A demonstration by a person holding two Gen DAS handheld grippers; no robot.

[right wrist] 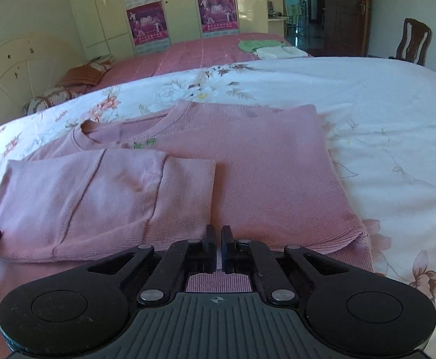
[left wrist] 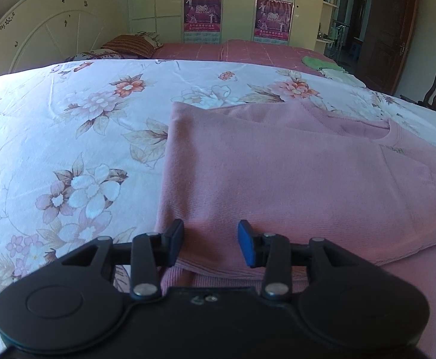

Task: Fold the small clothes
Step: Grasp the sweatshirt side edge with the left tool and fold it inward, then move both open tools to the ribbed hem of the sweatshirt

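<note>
Right at the lens, the right gripper (right wrist: 217, 236) has its black jaws clenched nearly together, with only a thin sliver between them, over the near hem of the pink ribbed knit sweater (right wrist: 247, 161). Whether any fabric is actually pinched in there I can't tell, since the hem runs right under the tips. The left gripper (left wrist: 211, 236) has its jaws parted (one pad looks blue on its inner face), sitting over the sweater's near left corner, and the pads aren't pressing on anything.

The sweater lies flat on the white floral bedsheet (left wrist: 68, 137), neckline away from the cameras, with a small green embroidered mark (right wrist: 144, 143) just below the collar. In the right wrist view one sleeve (right wrist: 98, 197) is folded across the body, its cuff ending near the middle of the garment. At the far left edge of that same view a black tip of the other gripper pokes in beside the folded sleeve.

Beyond the floral sheet there's a pink checked bedspread (right wrist: 194, 51) with a green and white pile of folded clothes (right wrist: 265, 48) on it, striped pillows (left wrist: 131, 45) by the cream round headboard (left wrist: 47, 27), a cream wardrobe with magenta calendar posters (right wrist: 218, 9), a dark wooden door (left wrist: 388, 21) and a wooden chair (right wrist: 414, 42).
</note>
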